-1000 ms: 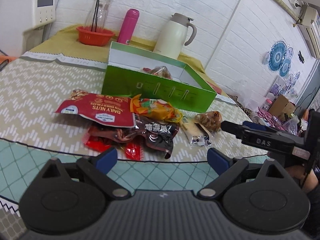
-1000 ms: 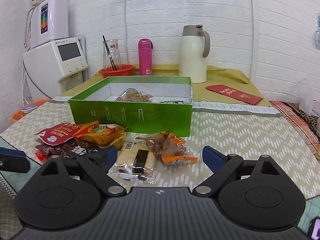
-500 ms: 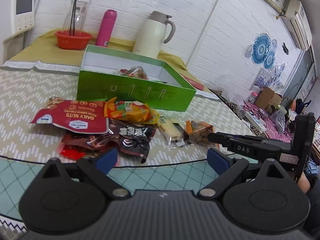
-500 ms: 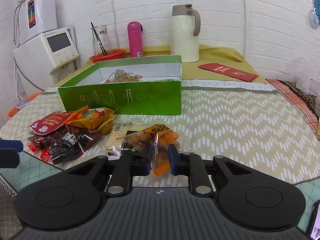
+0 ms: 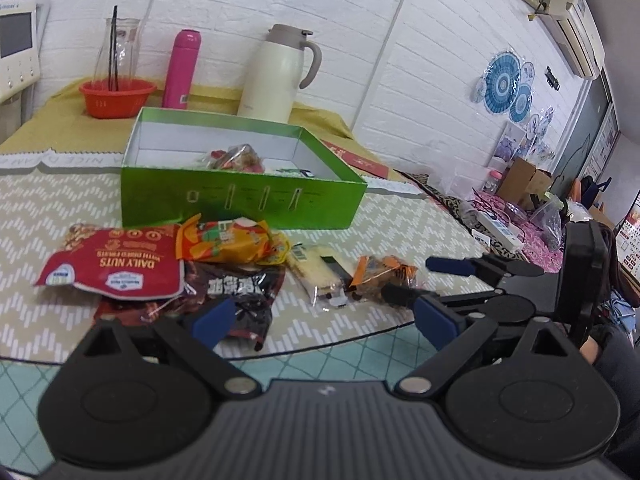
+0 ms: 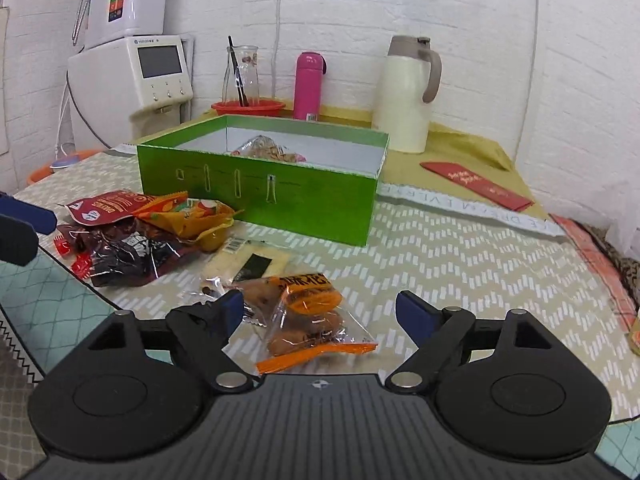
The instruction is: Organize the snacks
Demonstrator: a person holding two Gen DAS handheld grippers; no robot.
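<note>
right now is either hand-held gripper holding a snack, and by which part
Nothing is held. The right hand-held gripper is opening around the orange snack bag without pressing it; the left hand-held gripper is open and empty.

One green box, two flasks, six snack packets

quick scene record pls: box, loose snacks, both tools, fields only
box: green box, open top, one clear snack bag inside
loose snacks: red nut pouch, orange packet, dark wrapper, pale bar, orange-labelled bag, all in front of the box
right tool: jaws opening, orange-labelled bag between them, not gripped
left tool: open, holds nothing
background: pink bottle, cream jug
</note>
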